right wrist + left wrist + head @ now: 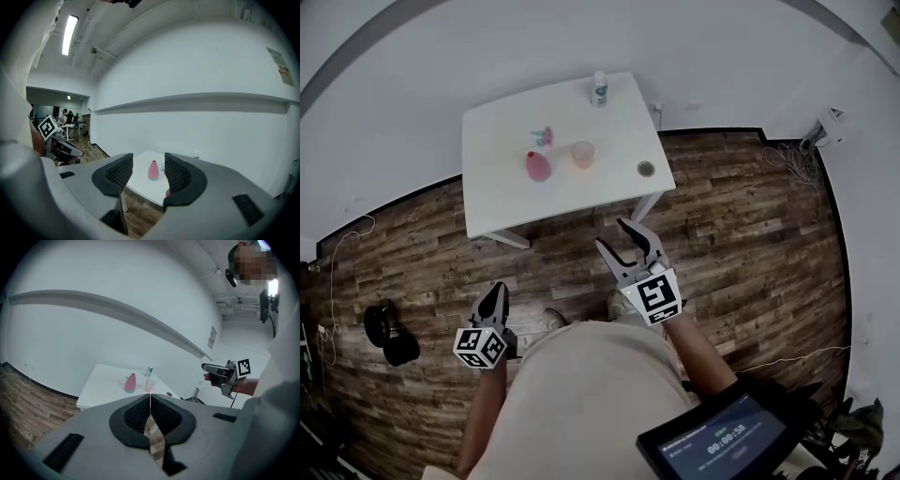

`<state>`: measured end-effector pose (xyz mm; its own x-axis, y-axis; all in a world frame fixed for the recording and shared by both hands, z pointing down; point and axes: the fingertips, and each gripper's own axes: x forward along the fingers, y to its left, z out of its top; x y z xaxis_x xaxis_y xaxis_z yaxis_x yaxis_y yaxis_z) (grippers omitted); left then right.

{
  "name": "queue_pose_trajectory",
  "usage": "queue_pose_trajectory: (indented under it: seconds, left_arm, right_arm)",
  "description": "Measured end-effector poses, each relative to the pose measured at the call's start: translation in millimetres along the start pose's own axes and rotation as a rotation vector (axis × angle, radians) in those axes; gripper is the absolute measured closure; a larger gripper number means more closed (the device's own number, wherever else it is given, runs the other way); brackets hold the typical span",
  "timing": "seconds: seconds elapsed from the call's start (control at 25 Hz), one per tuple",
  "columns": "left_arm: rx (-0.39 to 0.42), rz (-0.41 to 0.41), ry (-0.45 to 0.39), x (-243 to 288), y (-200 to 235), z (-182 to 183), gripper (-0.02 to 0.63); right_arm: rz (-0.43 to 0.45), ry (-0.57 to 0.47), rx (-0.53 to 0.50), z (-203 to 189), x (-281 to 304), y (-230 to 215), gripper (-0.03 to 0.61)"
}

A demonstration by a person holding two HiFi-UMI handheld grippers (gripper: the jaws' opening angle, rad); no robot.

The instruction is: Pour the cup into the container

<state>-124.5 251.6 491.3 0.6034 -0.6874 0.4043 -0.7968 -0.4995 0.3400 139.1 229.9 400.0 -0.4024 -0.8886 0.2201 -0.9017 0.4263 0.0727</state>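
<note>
One cup (583, 154) far beyond right tool (611, 234)

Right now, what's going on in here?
A person stands on the wood floor a little back from the white table, a gripper in each hand. The left gripper has its fingers shut on nothing; the right gripper has its fingers apart and empty. Both point toward the table, where the cup stands beside the pink container, with a bottle at the far edge. Pouring has not yet begun.
</note>
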Motion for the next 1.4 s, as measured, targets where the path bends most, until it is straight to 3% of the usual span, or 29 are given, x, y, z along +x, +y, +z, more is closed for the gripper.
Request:
queue_pose_trajectory:
  seconds: [0.36,0.8,1.24,1.32,1.4]
  left_arm:
    - [0.022,-0.047,0.026,-2.8,36.2,6.7,0.604]
    - [0.028,-0.109,0.026,0.5,35.1,7.7,0.604]
    - [0.028,-0.107,0.036,4.0,21.2,1.8,0.604]
    - [0.029,-0.103,0.038,4.9,17.2,0.7,0.604]
    - [0.031,-0.100,0.039,6.5,13.1,0.3,0.604]
  right_arm:
    - [-0.017,0.035,-0.011,-0.3,21.2,37.0,0.367]
    - [-0.049,0.071,-0.034,-4.2,19.6,44.1,0.368]
    - [-0.031,0.093,-0.035,-12.8,10.7,38.6,0.368]
    - [-0.025,0.104,-0.057,-15.1,7.6,36.4,0.426]
    - [-0.016,0.107,-0.068,-15.8,5.7,34.5,0.433]
